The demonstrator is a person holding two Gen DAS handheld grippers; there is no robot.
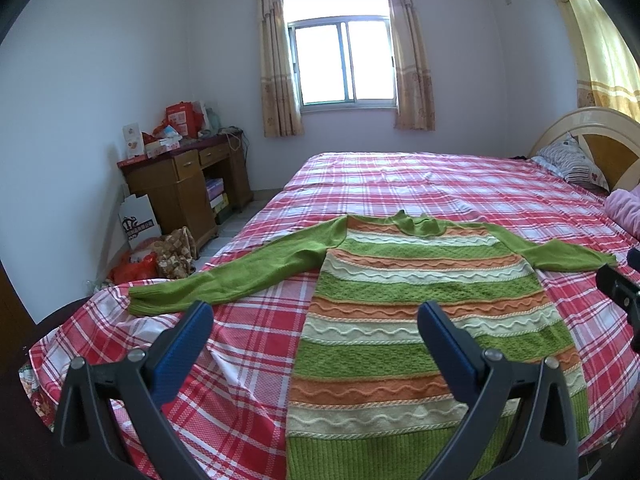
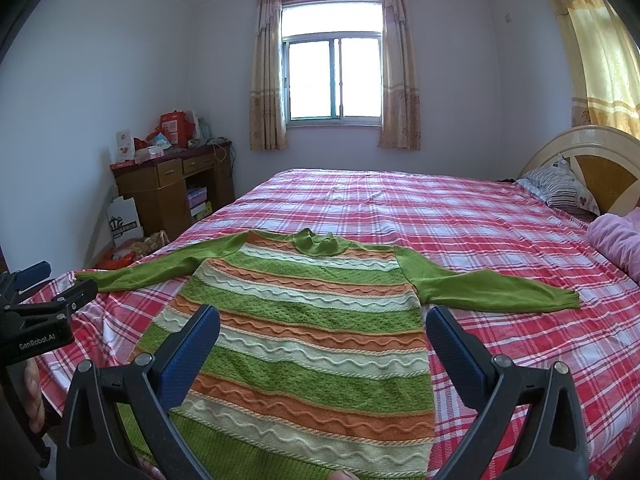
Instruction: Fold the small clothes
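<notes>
Daylight is coming through the window at twelve o'clock, and curtains are hanging on both sides of it. You are standing at the foot-side edge of a bed that is wearing a red, pink and white checked sheet. At ten o'clock a wooden desk is sitting against the wall, carrying red boxes and packets. At two o'clock a striped pillow is leaning near the headboard, and a pink blanket is bunching at three o'clock.

You are looking down on the sweater, which is lying flat on the sheet with its hem toward you and its collar pointing to twelve o'clock. Its body is showing green, orange and cream bands; both plain green sleeves are stretching outward, one toward nine o'clock and one toward three.

You are holding the left gripper above the sweater's left half, with its blue-padded fingers spread wide and gripping nothing. You are holding the right gripper above the lower body of the sweater, likewise gaping wide and empty. Each gripper is showing at the edge of the other's view.
</notes>
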